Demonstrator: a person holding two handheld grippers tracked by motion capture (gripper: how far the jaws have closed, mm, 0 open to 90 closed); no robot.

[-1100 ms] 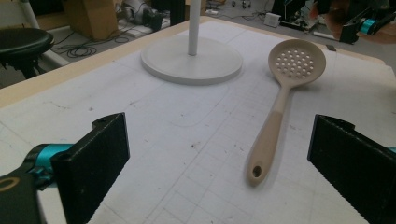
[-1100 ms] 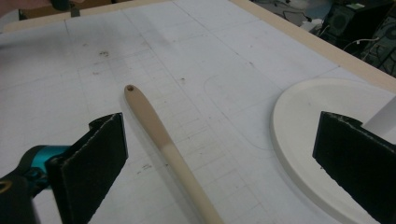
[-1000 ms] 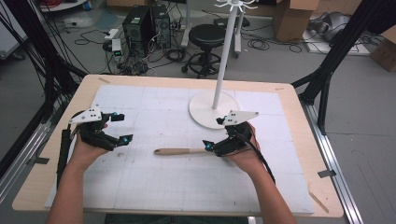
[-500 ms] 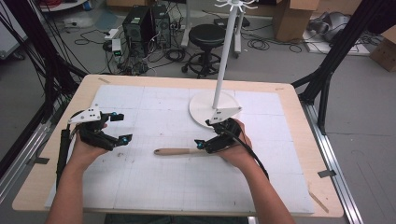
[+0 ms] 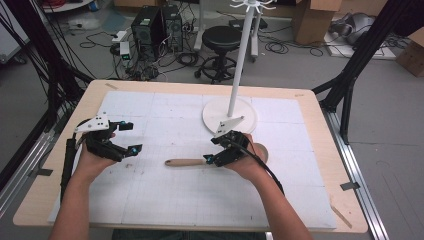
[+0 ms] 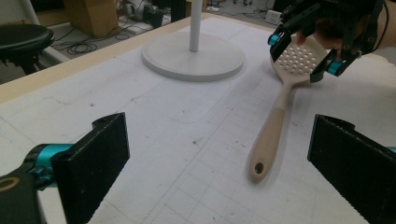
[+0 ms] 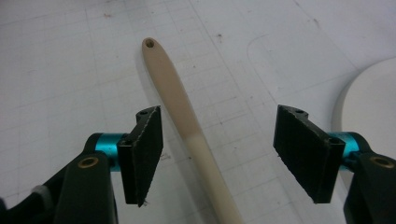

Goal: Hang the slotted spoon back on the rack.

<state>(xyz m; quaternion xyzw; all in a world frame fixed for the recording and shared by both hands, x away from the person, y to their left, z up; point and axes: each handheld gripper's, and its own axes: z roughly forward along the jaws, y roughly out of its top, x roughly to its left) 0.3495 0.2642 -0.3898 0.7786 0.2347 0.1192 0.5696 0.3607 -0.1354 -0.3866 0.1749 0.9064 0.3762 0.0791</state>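
I am bringing my right gripper [image 5: 212, 159] over the slotted spoon [image 6: 285, 100] lying flat on the counter [image 5: 150, 200]; its jaws have just been closing, handle between them, not yet pinched.

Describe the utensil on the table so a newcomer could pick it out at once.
Start at the white stand, with its round base on the white mat. Just in front of that base a beige slotted spoon lies flat, between the open jaws of the right claw. It is the sole utensil: perforated round head, long handle with a hanging hole at its tip.
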